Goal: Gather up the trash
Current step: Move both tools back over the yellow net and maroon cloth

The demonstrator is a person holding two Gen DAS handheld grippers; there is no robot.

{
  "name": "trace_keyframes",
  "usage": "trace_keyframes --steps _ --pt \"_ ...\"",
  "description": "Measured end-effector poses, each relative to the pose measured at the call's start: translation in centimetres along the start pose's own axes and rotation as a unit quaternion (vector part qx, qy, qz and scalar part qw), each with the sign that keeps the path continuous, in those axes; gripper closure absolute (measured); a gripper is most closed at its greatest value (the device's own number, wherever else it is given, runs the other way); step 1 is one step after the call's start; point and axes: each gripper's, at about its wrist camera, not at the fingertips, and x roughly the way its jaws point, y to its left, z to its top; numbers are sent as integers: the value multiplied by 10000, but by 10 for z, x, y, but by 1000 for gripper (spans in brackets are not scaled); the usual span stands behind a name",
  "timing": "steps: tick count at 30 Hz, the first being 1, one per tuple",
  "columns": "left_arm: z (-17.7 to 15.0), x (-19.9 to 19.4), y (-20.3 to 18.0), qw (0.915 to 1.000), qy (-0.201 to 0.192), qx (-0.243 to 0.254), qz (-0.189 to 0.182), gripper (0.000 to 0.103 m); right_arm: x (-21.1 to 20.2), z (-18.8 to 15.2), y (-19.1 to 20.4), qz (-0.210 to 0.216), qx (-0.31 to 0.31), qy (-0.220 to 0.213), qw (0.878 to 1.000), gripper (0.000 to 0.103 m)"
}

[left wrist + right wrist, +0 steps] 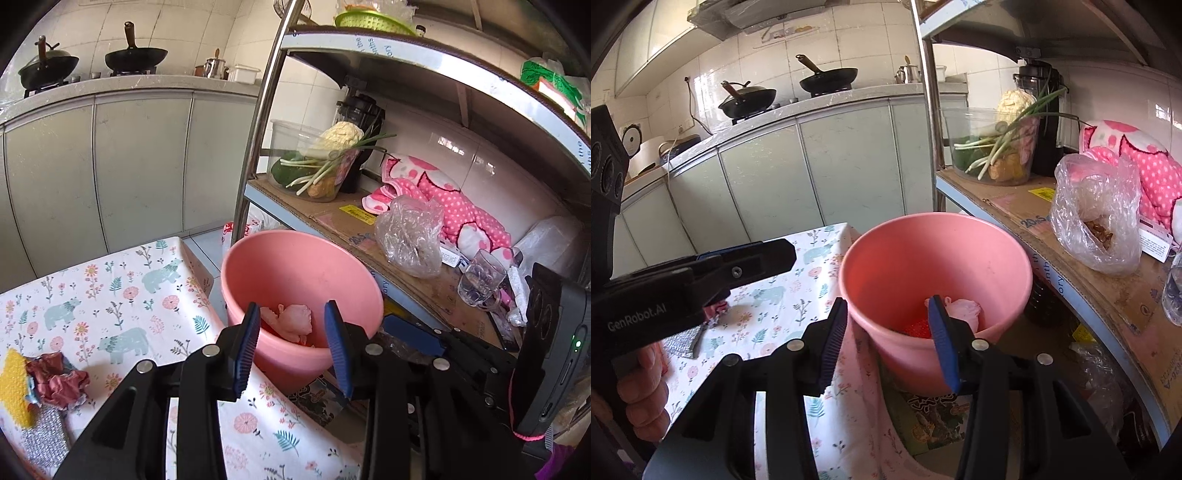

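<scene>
A pink bucket (pixel 295 266) stands on the floor between the floral-clothed table (pixel 122 295) and a steel rack. Pale crumpled trash (pixel 291 319) lies at its bottom; the right wrist view shows a white wad (pixel 964 308) and a red scrap (pixel 918 328) there. My left gripper (pixel 291 314) hangs open over the bucket's near rim, with nothing between its pads. My right gripper (pixel 888 306) is open and empty too, straddling the bucket's (pixel 923 266) near left rim. A crumpled red paper (pixel 59 376) rests on the table's near left, beside a yellow sponge (pixel 14 387).
The rack's cardboard-lined shelf (pixel 343 221) holds a clear tub of vegetables (pixel 314 162), a plastic bag (pixel 410 236), a glass (pixel 480 277) and a pink dotted cloth (pixel 443 199). Its steel post (pixel 258 129) rises beside the bucket. A silver scrubber (pixel 44 432) lies near the sponge. Woks (pixel 135 57) sit on the far counter.
</scene>
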Motion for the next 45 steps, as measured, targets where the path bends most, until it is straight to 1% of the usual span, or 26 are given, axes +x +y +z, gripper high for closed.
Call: trace_keyframes --steps 5,11,18,23,31,36,39,45 --pt "-8 -27 1 9999 -93 30 53 65 -16 -4 17 98 -89 -110 9999 57" --pt "-25 -57 3 9997 -129 96 202 65 -31 -8 38 245 -259 -133 9993 57" --pt "-51 -84 11 9986 -72 101 522 65 -44 -21 68 413 -512 -3 9978 56" --pt "-68 -102 24 9977 -52 -20 671 65 -48 -31 97 539 -770 119 9955 56" --pt "-86 -123 53 9952 -32 -255 941 65 -48 -43 146 776 -1141 280 9900 56" --pt "-95 -134 73 9934 -39 -429 1061 65 -42 -47 170 887 -1276 418 9870 56" --pt "-98 -139 84 9924 -46 -519 1114 65 -39 -48 180 947 -1317 465 9857 56" --pt "-105 -148 103 9885 11 -636 1370 65 -28 -52 192 1210 -1220 630 9831 56"
